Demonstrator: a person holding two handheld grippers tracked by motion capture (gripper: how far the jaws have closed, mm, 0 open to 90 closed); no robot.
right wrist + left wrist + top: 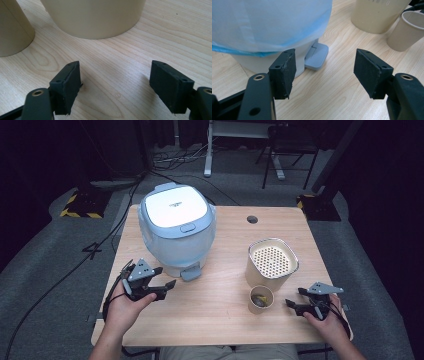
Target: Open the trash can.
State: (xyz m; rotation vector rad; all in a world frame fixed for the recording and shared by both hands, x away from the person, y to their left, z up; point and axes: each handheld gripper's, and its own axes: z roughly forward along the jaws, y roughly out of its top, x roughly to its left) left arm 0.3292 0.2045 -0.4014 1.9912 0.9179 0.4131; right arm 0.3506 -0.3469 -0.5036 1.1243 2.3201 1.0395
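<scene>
Left gripper (167, 281) is sitting at 7 o'clock on the light wooden table (220, 320), jaws apart with nothing between them, aiming at the grey foot pedal (317, 55) of the pale blue lidded pedal bin (177, 227), which is standing at 10 o'clock. Small beige paper cup (260, 299) is sitting at 5 o'clock, just in front of the tall beige container with perforated insert (271, 263). Right gripper (292, 304) is resting at 4 o'clock beside the cup, jaws apart, empty.
</scene>
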